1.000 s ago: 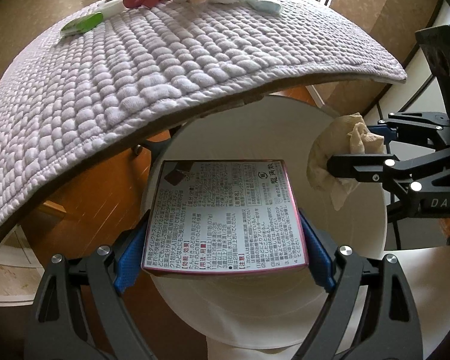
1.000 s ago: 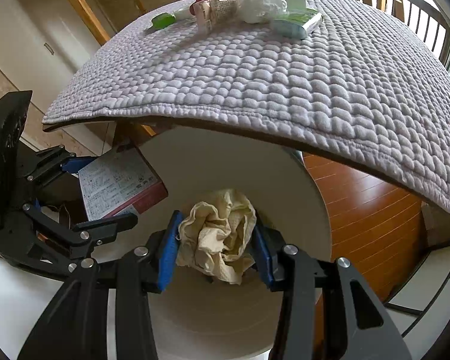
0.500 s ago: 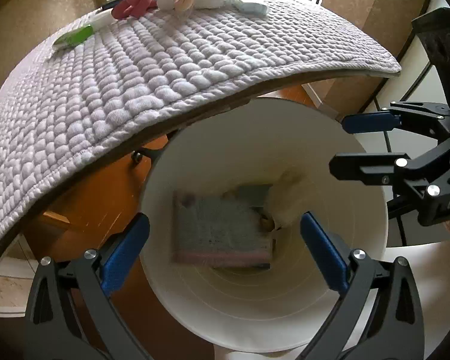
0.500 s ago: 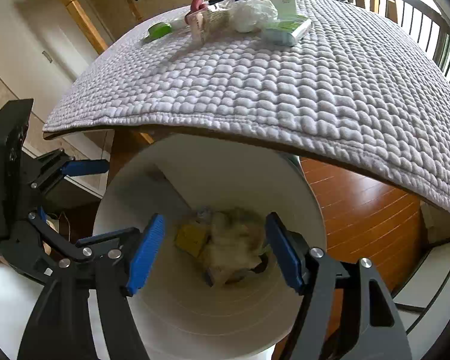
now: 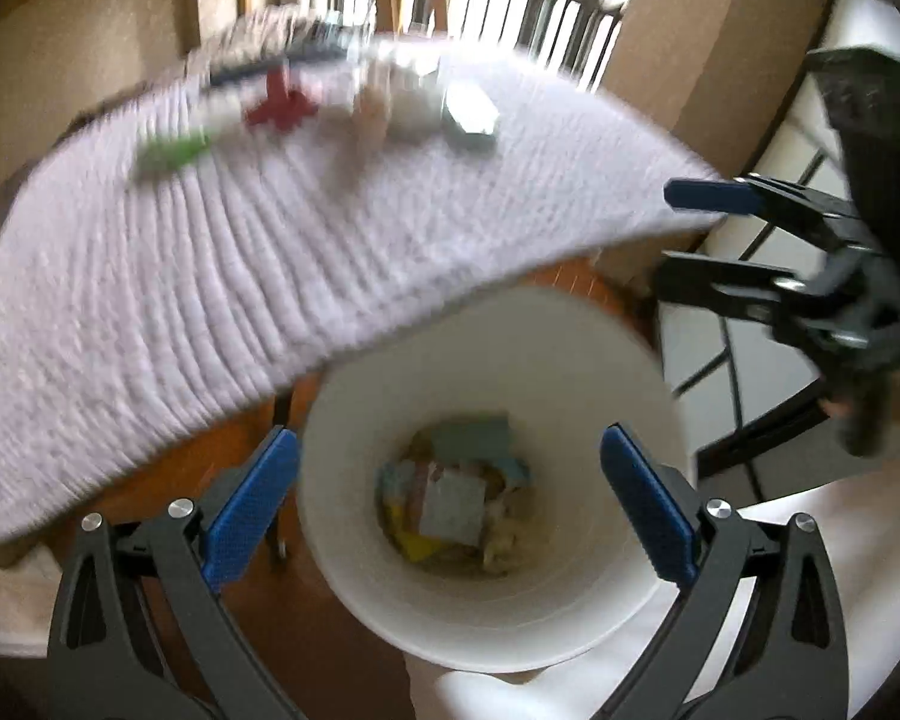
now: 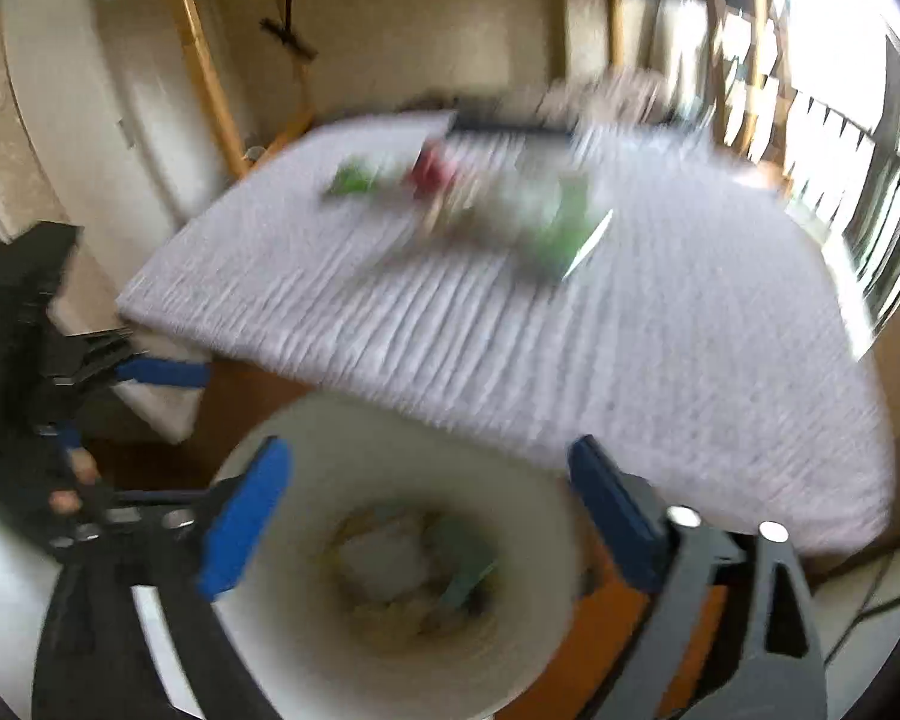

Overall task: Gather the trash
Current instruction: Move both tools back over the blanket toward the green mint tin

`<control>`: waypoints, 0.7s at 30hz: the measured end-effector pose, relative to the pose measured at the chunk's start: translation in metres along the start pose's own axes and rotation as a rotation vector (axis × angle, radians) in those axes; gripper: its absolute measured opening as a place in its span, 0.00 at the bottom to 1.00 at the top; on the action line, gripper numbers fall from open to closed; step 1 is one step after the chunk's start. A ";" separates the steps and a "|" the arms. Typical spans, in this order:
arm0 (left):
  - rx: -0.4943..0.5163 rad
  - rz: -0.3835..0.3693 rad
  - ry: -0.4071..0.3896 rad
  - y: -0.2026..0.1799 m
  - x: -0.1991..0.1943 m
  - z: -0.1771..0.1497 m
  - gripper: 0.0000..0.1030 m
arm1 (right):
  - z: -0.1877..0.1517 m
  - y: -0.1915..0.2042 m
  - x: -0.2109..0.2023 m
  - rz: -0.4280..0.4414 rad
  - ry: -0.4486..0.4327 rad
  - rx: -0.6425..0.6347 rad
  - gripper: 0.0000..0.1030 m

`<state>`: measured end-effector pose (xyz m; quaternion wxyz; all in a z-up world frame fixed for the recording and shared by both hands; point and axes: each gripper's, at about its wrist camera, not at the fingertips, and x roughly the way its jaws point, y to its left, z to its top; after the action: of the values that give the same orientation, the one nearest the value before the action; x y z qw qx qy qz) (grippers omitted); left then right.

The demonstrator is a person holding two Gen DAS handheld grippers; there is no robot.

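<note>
Bin (image 5: 570, 612), white and round, stands on the floor just below the near edge of the table (image 5: 222, 300), which is covered by a quilted cloth. Trash already lies at the bottom of the bin (image 5: 456, 504): flat boxes, paper and crumpled wrappers.

Left tool (image 5: 450, 510): released, jaws spread wide above the bin mouth, nothing between them. Right tool (image 6: 426, 516): jaws opening, nothing between them, also above the bin.

More trash remains on the far part of the table: a green item (image 5: 171, 153), a red item (image 5: 279, 105), a pale wrapper cluster (image 5: 390, 102) and a small flat pack (image 5: 471, 114). All are blurred; their exact kind cannot be told.

Step in hand, as judged: clear the bin and go back to the table for the next pieces.

- Lift each tool clear of the bin rim and the overhanging cloth edge before moving forward.
- Keep the jaws spread during the approach.
- Assign one item per tool and keep the two tools apart to avoid collision.
- Grip flat packs across their narrow side; pinch soft wrappers at the bulk.
- Avoid snagging the cloth with the lower finger.

Writing: none is legible. Motion blur hides any print on the items in the bin and on the table.
</note>
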<state>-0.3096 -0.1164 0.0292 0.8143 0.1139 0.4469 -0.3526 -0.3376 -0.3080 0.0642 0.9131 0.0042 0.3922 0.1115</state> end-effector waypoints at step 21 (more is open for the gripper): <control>-0.191 0.248 -0.035 0.147 0.027 0.096 0.99 | 0.080 -0.063 0.092 -0.048 0.043 -0.022 0.96</control>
<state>-0.1385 -0.0704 0.0433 0.8664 0.0840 0.4465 -0.2073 -0.2067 -0.3437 0.0480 0.9069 -0.0179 0.4104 0.0938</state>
